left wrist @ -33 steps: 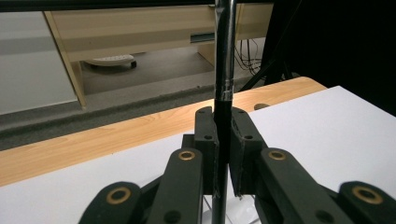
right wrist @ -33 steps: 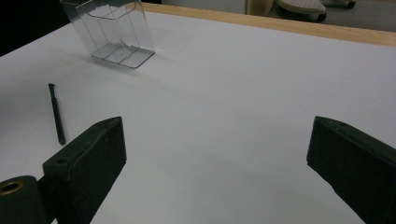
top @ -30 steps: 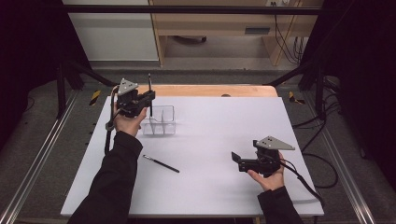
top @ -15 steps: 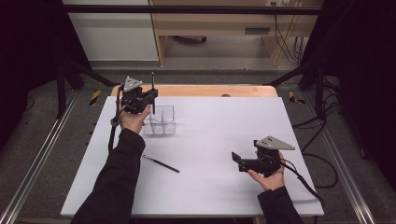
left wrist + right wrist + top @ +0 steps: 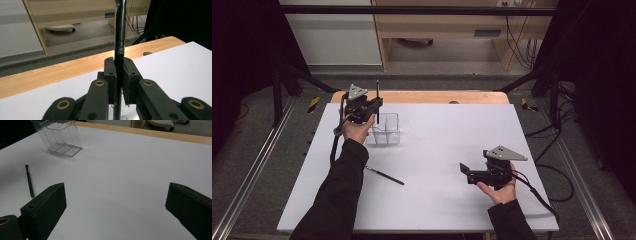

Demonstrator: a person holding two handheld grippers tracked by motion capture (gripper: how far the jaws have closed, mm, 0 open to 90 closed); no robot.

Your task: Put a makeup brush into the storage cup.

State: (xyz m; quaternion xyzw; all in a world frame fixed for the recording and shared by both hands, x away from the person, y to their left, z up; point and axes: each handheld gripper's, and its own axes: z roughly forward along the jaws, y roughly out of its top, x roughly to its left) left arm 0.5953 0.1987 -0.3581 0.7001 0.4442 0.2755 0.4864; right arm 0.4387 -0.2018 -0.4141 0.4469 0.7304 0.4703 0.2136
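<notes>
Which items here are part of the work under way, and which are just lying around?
In use: left gripper, shut on an upright pen; clear organizer beneath it; second pen on the table.
Idle: right gripper, jaws open; cables on the floor.

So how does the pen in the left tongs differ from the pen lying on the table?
The held pen stands upright, clamped between the shut left tongs above the clear holder; the other pen lies flat on the white table. The held pen is gripped and lifted; the lying one is free, with nothing touching it. The held pen is close to the holder, the lying one farther from it. Both are slim and dark.
</notes>
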